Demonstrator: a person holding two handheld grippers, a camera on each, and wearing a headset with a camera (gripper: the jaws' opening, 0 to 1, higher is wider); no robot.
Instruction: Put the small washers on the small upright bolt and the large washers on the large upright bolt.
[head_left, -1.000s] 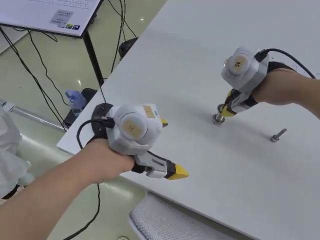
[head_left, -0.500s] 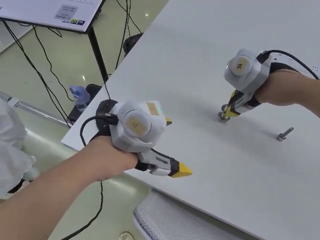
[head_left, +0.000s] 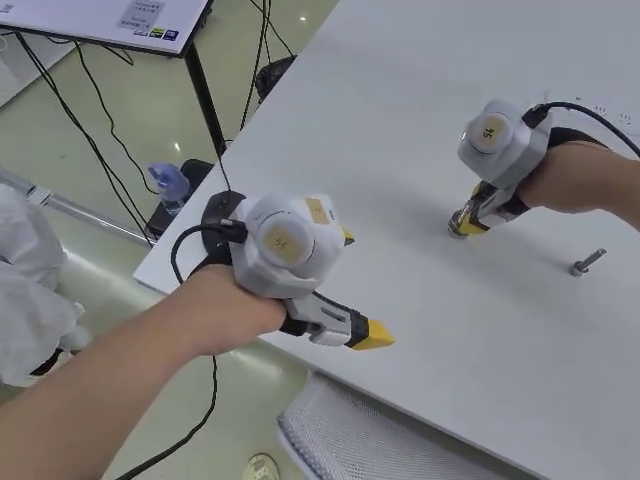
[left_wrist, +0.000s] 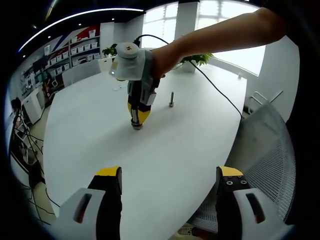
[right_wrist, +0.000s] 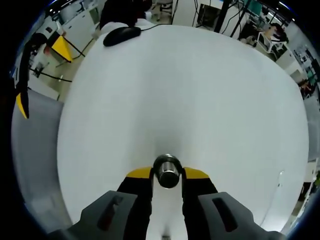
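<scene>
Lower centre-left in the head view, the white-and-yellow left gripper hangs near the edge of the white table, jaws spread wide. Upper right, the right gripper pinches the large upright steel bolt. Farther right stands the small steel bolt.

The left hand grips the left claw from behind, with the forearm entering from the lower left of the head view; the claw lies roughly level above the near edge of the tabletop, its jaws spread wide with nothing between them. The right hand holds the right claw tilted steeply, tips down at the tabletop. Its jaws are drawn in narrow, one against each side of the upright bolt
</scene>
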